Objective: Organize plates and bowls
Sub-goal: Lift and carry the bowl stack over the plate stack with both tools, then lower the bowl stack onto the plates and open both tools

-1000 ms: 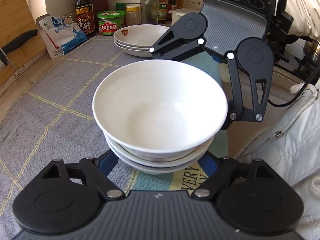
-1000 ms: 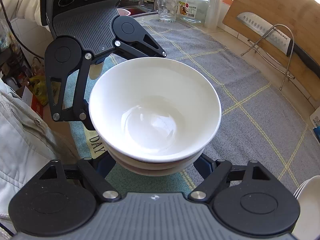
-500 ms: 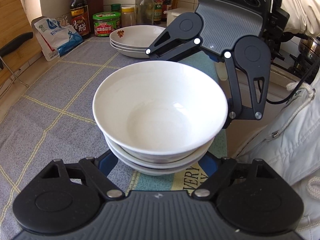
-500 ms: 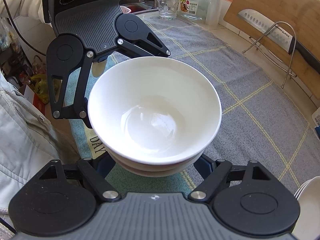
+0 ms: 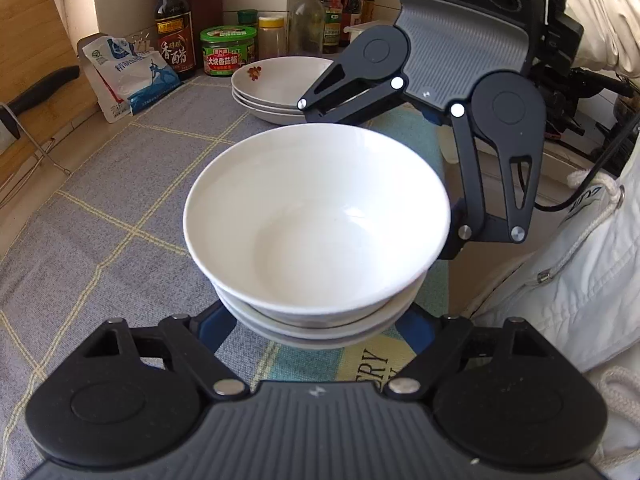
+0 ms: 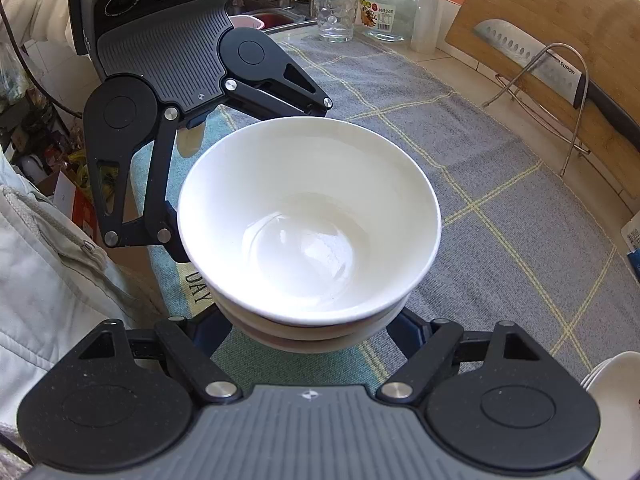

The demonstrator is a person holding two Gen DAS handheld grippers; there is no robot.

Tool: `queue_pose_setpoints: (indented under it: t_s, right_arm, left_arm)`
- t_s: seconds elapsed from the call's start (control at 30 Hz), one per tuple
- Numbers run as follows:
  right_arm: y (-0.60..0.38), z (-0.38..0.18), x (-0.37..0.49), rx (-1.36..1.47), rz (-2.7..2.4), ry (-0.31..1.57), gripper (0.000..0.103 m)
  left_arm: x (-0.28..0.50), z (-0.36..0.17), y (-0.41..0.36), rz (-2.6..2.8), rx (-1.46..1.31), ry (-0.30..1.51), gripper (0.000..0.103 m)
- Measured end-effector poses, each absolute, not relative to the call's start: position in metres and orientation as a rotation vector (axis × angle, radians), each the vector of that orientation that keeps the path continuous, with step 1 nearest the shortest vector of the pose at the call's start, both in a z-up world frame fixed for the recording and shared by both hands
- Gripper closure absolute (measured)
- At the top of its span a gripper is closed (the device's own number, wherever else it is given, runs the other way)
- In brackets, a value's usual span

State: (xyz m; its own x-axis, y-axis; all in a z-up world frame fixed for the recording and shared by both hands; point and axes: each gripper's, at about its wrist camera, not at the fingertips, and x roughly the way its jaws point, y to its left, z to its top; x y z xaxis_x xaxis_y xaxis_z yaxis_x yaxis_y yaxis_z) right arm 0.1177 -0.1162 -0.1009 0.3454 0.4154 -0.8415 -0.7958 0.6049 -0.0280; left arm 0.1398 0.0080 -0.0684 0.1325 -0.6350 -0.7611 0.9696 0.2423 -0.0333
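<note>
Both grippers cradle the stack of bowls (image 5: pixel 316 236) from opposite sides; the left gripper (image 5: pixel 316 320) is spread wide around the lower bowls, the right gripper (image 6: pixel 316 324) likewise, facing it; the stack sits straight ahead of each, apparently lifted above the grey mat (image 5: pixel 120 184); best keep both level and moving together, aiming beside the stacked plates (image 5: pixel 276 88) beyond.

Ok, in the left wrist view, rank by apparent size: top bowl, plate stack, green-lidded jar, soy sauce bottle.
1. top bowl, nearest the camera, so unsure
2. plate stack
3. soy sauce bottle
4. green-lidded jar
</note>
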Motion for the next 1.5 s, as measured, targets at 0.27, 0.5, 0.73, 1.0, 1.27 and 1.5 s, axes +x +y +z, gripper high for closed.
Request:
queue_pose_setpoints:
  t_s: [0.27, 0.5, 0.73, 1.0, 1.27, 1.5]
  right_arm:
    - [-0.138, -0.083, 0.123, -0.498, 0.861, 0.880, 0.016]
    - [-0.172, -0.069, 0.127, -0.510, 0.857, 0.853, 0.016]
    - [-0.223, -0.053, 0.129, -0.517, 0.820, 0.829, 0.016]
    - [-0.285, -0.046, 0.140, -0.511, 0.765, 0.821, 0.016]
    - [-0.329, -0.056, 0.151, -0.503, 0.701, 0.845, 0.016]
    - [-0.351, -0.069, 0.157, -0.483, 0.671, 0.863, 0.016]
  left_arm:
    - [0.137, -0.055, -0.010, -1.200, 0.545, 0.731, 0.018]
    - [0.138, -0.042, -0.047, -1.183, 0.557, 0.703, 0.018]
    - [0.151, -0.030, -0.096, -1.200, 0.568, 0.660, 0.018]
    - [0.183, -0.030, -0.158, -1.237, 0.569, 0.619, 0.018]
    - [0.210, -0.044, -0.207, -1.277, 0.577, 0.609, 0.018]
    - [0.218, -0.056, -0.231, -1.274, 0.575, 0.624, 0.018]
